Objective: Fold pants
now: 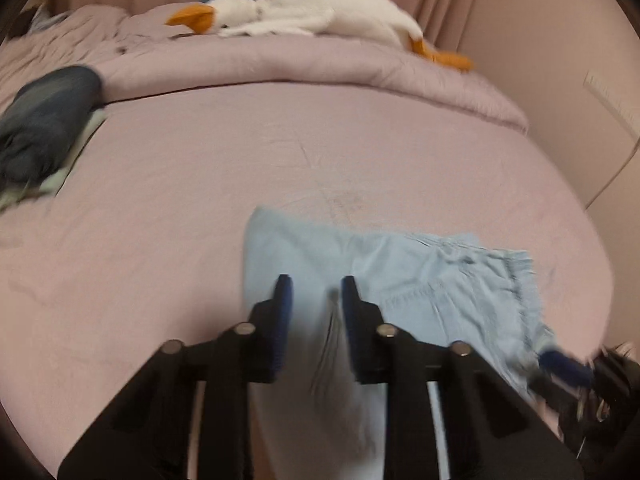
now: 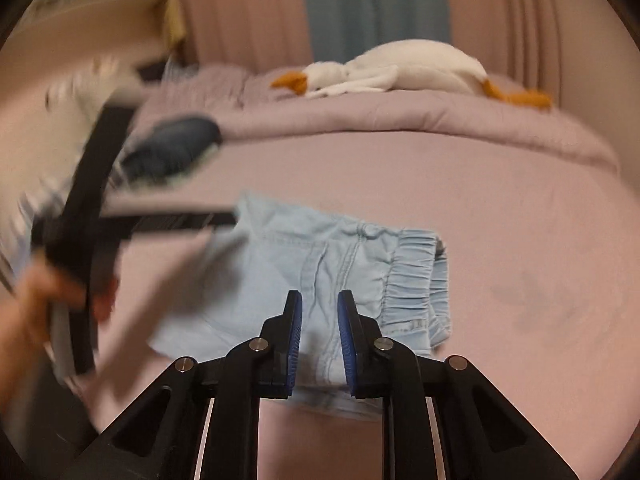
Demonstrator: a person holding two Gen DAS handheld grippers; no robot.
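Right wrist: my right claw (image 2: 319, 300) hovers open over the pants (image 2: 320, 264); left claw (image 1: 316, 284) open too, blurred—stack may slip.

Dim warm indoor light, soft shadows, heavy motion blur at left, fisheye bending and dark vignette at edges

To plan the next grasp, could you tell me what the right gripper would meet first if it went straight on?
Most likely the pants: the right gripper is open and points at the light blue cloth near the waistband. Depth is unclear.
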